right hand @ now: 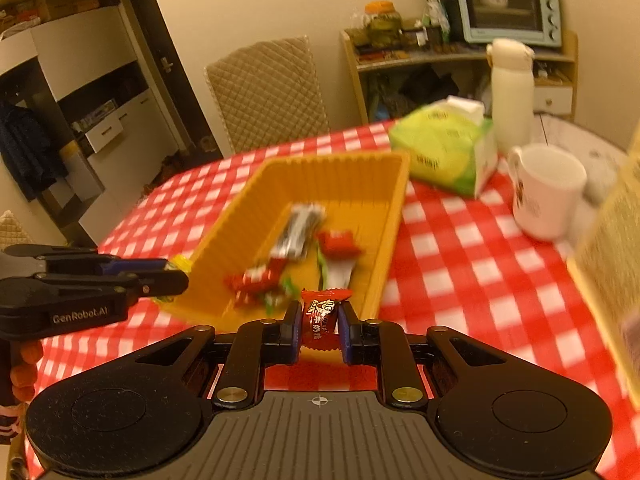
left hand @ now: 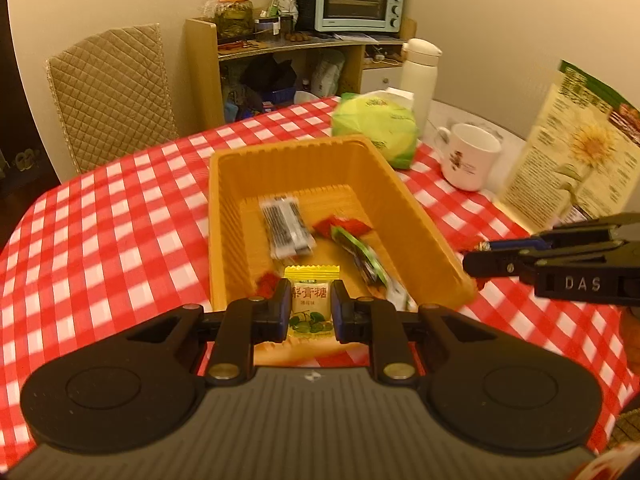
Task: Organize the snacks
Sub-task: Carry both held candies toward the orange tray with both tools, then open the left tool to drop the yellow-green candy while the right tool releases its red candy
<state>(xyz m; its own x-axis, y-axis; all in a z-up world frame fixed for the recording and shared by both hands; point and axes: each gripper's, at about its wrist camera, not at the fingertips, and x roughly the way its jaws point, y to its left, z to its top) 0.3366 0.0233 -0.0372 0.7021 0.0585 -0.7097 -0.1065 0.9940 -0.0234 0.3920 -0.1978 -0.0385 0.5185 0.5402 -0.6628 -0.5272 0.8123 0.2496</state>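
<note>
Orange basket (left hand: 416, 216) near table edge; left gripper (left hand: 310, 306) pinching yellow candy (left hand: 310, 304), right gripper (right hand: 320, 320) pinching red candy (right hand: 322, 318); early release drops either outside the near rim

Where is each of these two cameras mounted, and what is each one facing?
Left wrist: on the left gripper, looking down at the orange basket; its jaws clamp a yellow candy.
Right wrist: on the right gripper, facing that basket; its jaws clamp a red candy.
Shared: basket, white mug, and each other's gripper.
</note>
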